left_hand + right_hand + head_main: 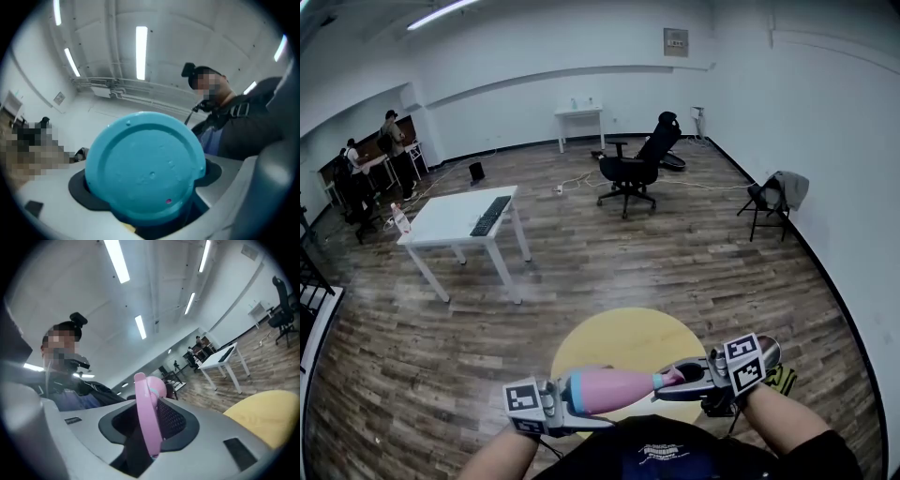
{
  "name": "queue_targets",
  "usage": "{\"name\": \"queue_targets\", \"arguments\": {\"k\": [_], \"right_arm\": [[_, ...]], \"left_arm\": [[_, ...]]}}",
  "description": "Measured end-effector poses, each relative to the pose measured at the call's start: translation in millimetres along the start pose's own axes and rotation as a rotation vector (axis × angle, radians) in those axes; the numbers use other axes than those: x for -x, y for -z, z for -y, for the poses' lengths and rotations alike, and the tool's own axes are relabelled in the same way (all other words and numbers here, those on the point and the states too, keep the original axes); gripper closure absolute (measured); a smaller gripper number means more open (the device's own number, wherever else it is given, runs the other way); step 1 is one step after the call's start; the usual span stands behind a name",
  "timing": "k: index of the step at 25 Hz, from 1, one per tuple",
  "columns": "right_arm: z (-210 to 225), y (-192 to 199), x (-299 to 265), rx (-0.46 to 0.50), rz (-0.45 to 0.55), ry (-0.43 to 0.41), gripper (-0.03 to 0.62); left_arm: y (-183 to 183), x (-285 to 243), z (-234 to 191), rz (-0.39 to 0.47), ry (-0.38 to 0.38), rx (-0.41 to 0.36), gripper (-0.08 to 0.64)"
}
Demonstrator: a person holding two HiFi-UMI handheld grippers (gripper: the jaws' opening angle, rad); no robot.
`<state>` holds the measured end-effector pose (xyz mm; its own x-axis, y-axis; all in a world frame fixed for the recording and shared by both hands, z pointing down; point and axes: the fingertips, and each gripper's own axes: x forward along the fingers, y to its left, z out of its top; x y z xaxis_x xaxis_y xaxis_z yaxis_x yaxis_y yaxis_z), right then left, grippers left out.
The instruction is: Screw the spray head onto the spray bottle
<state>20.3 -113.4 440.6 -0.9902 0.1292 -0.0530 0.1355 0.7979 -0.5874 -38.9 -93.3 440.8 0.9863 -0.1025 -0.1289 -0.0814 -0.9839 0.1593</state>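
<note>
A: The left gripper point(562, 397) is seen closed on the blue base point(145, 168) of the spray bottle point(614, 389); in the left gripper view that base fills the gap between the jaws, with the pads pressed against its sides.

B: And the right gripper point(680, 378) is found partly closed. The pink spray head point(147, 413) stands between its dark pads and is gripped there, thin edge toward the camera.

A: Outward from the jaws, the bottle is held lying level between the two grippers, base toward the left one and teal collar point(657, 381) toward the right one. All of it is carried in the air over the yellow round table point(619, 342).

B: The head is set against the collar, in line with the bottle. How far the thread is engaged cannot be told; the joint is too small in the head view.

A: So the screwing-on step is judged to be in hand, with the head presented and probably started but not shown to be tight.

B: Agreed. For the next move, a twist of the head about the bottle's long line is called for, while the base is held fast against turning.

A: The two parts need to be pressed lightly together and their lines matched, or the thread may be crossed.

B: A fresh grip may also be needed between twists.
</note>
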Motion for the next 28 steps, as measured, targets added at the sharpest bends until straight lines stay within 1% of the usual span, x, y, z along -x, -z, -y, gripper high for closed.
{"name": "queue_targets", "arguments": {"k": [1, 2, 3, 4, 5, 6, 7, 8, 9, 10, 11, 12, 13, 14, 15, 17, 20, 21, 22, 24, 26, 27, 28], "right_arm": [[-4, -2, 2, -0.055, 0.028, -0.047, 0.451], [-6, -7, 4, -0.112, 0.069, -0.091, 0.451], [-7, -11, 4, -0.155, 0.106, -0.124, 0.460], [-7, -13, 1, -0.171, 0.125, -0.138, 0.460], [-5, -12, -2, -0.162, 0.123, -0.133, 0.462], [-3, -10, -4, -0.147, 0.115, -0.117, 0.462], [1, -11, -2, -0.137, 0.117, -0.095, 0.462], [7, -14, 4, -0.128, 0.130, -0.063, 0.462], [15, -19, 14, -0.115, 0.148, -0.018, 0.462], [24, -22, 25, -0.096, 0.162, 0.035, 0.462], [32, -23, 35, -0.075, 0.167, 0.090, 0.462], [38, -21, 42, -0.057, 0.160, 0.136, 0.462], [41, -18, 44, -0.046, 0.147, 0.163, 0.462], [42, -13, 41, -0.039, 0.130, 0.173, 0.462], [40, -9, 36, -0.031, 0.113, 0.170, 0.462], [35, -6, 21, -0.014, 0.102, 0.152, 0.462], [31, -15, 14, -0.025, 0.166, 0.122, 0.466], [29, -14, 14, -0.018, 0.158, 0.117, 0.471], [27, -9, 15, 0.002, 0.122, 0.120, 0.471], [24, 4, 17, 0.067, 0.007, 0.144, 0.466], [21, 11, 21, 0.120, -0.073, 0.158, 0.408], [20, 13, 21, 0.145, -0.099, 0.163, 0.363], [20, 16, 20, 0.177, -0.126, 0.176, 0.357]], "left_arm": [[17, 1, -7, -0.132, -0.092, -0.165, 0.046], [36, 1, -16, -0.264, -0.189, -0.315, 0.088], [52, -2, -20, -0.346, -0.239, -0.385, 0.539], [61, -8, -19, -0.354, -0.222, -0.347, 0.538], [62, -15, -16, -0.310, -0.175, -0.251, 0.505], [60, -18, -14, -0.257, -0.139, -0.161, 0.456], [59, -17, -15, -0.218, -0.125, -0.092, 0.434], [59, -11, -20, -0.190, -0.123, -0.027, 0.362], [60, -3, -26, -0.160, -0.125, 0.048, 0.262], [57, 7, -32, -0.112, -0.132, 0.132, 0.190], [49, 17, -37, -0.043, -0.143, 0.217, 0.146], [39, 26, -43, 0.035, -0.157, 0.293, 0.137], [29, 32, -47, 0.101, -0.168, 0.353, 0.125], [21, 33, -51, 0.141, -0.175, 0.397, 0.103], [16, 28, -53, 0.156, -0.178, 0.426, 0.095], [14, 10, -55, 0.133, -0.184, 0.457, 0.088], [21, -9, -54, 0.073, -0.185, 0.480, 0.074], [22, -11, -51, 0.058, -0.178, 0.471, 0.074], [24, -11, -49, 0.035, -0.173, 0.442, 0.074], [29, -10, -44, -0.058, -0.167, 0.336, 0.073], [33, -8, -44, -0.167, -0.163, 0.230, 0.074], [32, -7, -44, -0.206, -0.162, 0.199, 0.072], [31, -6, -45, -0.234, -0.160, 0.182, 0.072]]}}
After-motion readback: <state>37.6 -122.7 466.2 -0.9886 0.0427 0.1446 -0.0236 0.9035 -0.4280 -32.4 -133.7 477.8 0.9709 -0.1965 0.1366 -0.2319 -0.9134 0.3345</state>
